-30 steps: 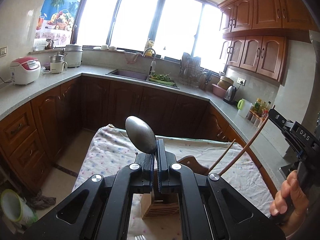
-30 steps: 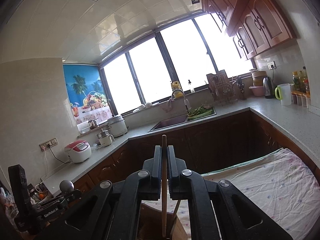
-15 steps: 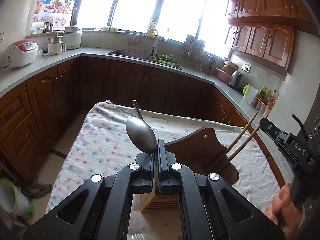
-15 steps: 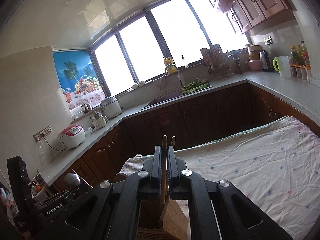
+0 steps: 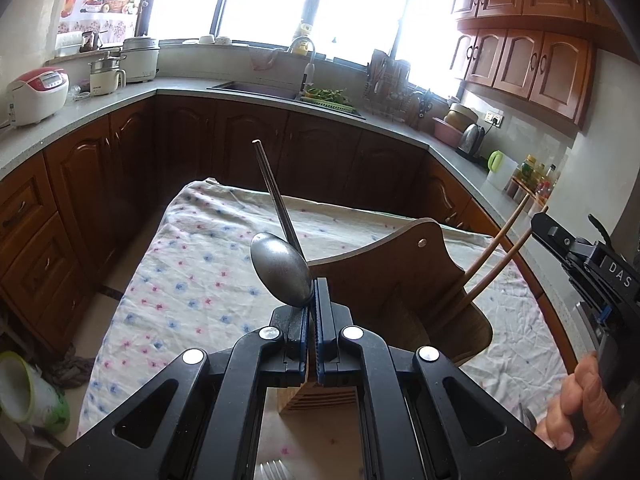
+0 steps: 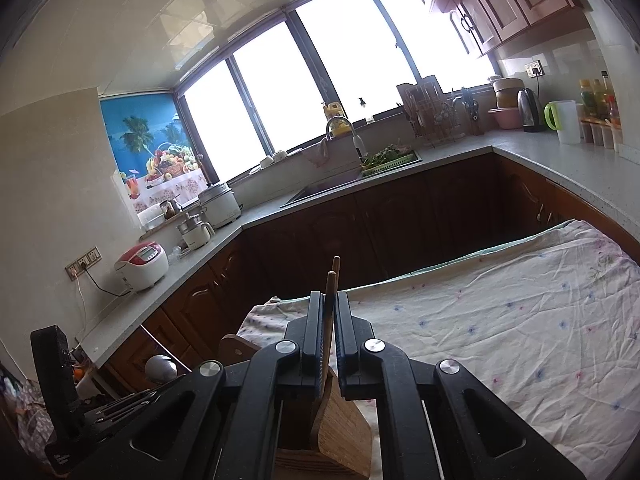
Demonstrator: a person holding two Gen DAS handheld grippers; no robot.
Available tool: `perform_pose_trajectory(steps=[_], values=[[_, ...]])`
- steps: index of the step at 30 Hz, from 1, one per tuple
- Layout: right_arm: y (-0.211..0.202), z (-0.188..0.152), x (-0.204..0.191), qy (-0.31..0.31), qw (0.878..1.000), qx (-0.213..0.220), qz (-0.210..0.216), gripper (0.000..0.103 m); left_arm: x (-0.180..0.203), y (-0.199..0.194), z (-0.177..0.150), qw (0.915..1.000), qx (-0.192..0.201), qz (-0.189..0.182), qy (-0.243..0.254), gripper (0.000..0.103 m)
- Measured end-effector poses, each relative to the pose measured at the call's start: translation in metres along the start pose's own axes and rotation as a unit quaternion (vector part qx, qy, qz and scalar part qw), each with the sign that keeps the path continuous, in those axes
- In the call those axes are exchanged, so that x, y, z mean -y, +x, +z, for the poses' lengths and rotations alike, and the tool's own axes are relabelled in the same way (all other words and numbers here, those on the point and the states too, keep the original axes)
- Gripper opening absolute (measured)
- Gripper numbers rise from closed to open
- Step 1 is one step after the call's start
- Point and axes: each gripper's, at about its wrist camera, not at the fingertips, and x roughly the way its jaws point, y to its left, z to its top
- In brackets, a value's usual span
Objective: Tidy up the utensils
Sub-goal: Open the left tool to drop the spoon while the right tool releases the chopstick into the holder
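The left gripper (image 5: 313,300) pinches a stiff, slippery steel spoon (image 5: 281,269) at its neck above the wooden holder (image 5: 404,280). The right gripper (image 6: 329,316) clamps light, rigid chopsticks (image 6: 331,292) mid-shaft over that holder.

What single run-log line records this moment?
left gripper: shut on metal spoon | right gripper: shut on wooden chopsticks | above wooden holder

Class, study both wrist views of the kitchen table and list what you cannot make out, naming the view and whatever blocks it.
- Spoon handle: left wrist view, hidden between the left gripper fingers.
- Chopsticks lower ends: right wrist view, hidden behind the right gripper and wooden holder.
- Holder's slots: both views, covered by gripper bodies.
- Fork: left wrist view, cut off by the bottom edge.
- Bottle labels: too small.
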Motion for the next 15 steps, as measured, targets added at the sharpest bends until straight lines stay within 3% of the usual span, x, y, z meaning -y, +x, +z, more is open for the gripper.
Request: perform_pose_trajectory(steps=[7,10,13,15], values=[[-0.005,0.001,0.001,0.006,1.0,-0.002,0.01,0.011,0.003,0.004,-0.002,1.0,-0.006,0.006,0.002,0.002],[-0.01,0.002,0.002,0.008,1.0,0.0,0.013,0.019,0.003,0.004,-0.003,0.9999,-0.009,0.008,0.003,0.006],[-0.018,0.001,0.003,0.012,1.0,0.005,0.015,0.039,0.004,0.0,-0.005,0.9999,-0.007,0.012,0.003,0.02],[-0.024,-0.001,0.005,0.014,1.0,0.009,0.015,0.049,0.005,-0.004,-0.008,0.9998,-0.005,0.018,0.002,0.043]])
